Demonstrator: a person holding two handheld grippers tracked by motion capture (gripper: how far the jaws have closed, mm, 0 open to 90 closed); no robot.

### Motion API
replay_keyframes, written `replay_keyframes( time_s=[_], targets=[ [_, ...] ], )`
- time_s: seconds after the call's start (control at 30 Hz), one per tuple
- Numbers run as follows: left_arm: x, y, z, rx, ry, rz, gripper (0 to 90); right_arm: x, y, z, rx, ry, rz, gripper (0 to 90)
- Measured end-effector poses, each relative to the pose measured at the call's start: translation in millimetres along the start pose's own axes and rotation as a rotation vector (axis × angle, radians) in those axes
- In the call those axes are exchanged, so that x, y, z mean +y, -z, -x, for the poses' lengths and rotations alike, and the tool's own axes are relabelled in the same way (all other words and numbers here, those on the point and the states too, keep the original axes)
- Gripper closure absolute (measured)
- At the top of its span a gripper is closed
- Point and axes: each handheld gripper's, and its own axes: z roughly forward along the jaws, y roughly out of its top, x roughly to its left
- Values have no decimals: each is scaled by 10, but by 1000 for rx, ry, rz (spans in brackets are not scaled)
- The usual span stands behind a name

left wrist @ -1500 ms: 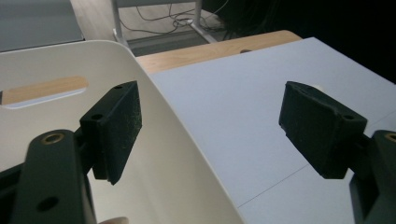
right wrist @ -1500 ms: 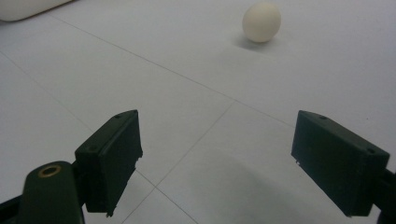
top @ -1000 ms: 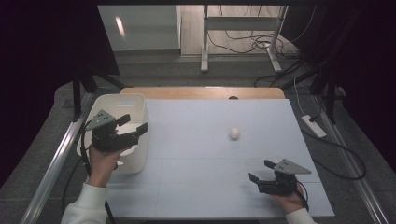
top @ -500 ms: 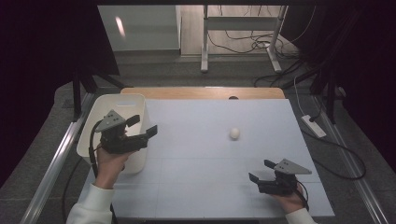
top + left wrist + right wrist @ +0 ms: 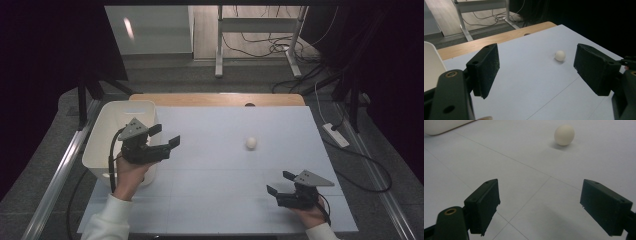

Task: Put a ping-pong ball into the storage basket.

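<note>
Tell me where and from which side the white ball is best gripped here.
Grip the white ball across its middle, jaws straddling it from above or low from the side. It is round, so any width serves, and it lies alone on the table. Both the left gripper and right gripper are open.

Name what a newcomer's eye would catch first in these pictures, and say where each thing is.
A small white ball sits alone on the pale table, right of centre. The left tongs hang open above the table beside a white bin at its left edge, pointing toward the ball. The right tongs rest open near the front right corner.
</note>
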Motion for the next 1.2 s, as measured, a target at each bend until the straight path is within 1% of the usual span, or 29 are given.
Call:
replay_keyframes(
  time_s=[0.23, 0.47, 0.63, 0.73, 0.77, 0.83, 1.03, 1.07, 1.1, 1.13, 1.2],
  targets=[
    [-13, -72, 19, -11, 4, 0, 218, 7, -20, -3, 3, -6, 0, 158],
    [-50, -183, 39, -35, 8, -4, 218, 20, -36, -9, 2, -3, 4, 158],
    [-55, -278, 95, -50, -8, -14, 218, 49, -74, -2, 1, -5, 7, 158],
    [-66, -368, 125, -57, -12, -32, 219, 47, -82, -1, 3, -3, 2, 158],
    [-66, -368, 125, -57, -12, -32, 219, 47, -82, -1, 3, -3, 2, 158],
    [-70, -426, 134, -57, -25, -47, 219, 46, -83, 6, 9, -3, 9, 158],
    [-98, -644, 157, -74, -17, -65, 217, 32, -48, 13, 17, -3, 15, 158],
    [-98, -644, 157, -74, -17, -65, 217, 31, -47, 14, 18, -3, 15, 158],
    [-104, -680, 168, -80, -17, -68, 217, 35, -50, 15, 18, -3, 17, 159],
    [-113, -733, 193, -84, -29, -75, 216, 37, -51, 16, 19, -1, 16, 158],
    [-118, -758, 206, -89, -32, -80, 216, 36, -53, 16, 20, -1, 15, 159]
  ],
)
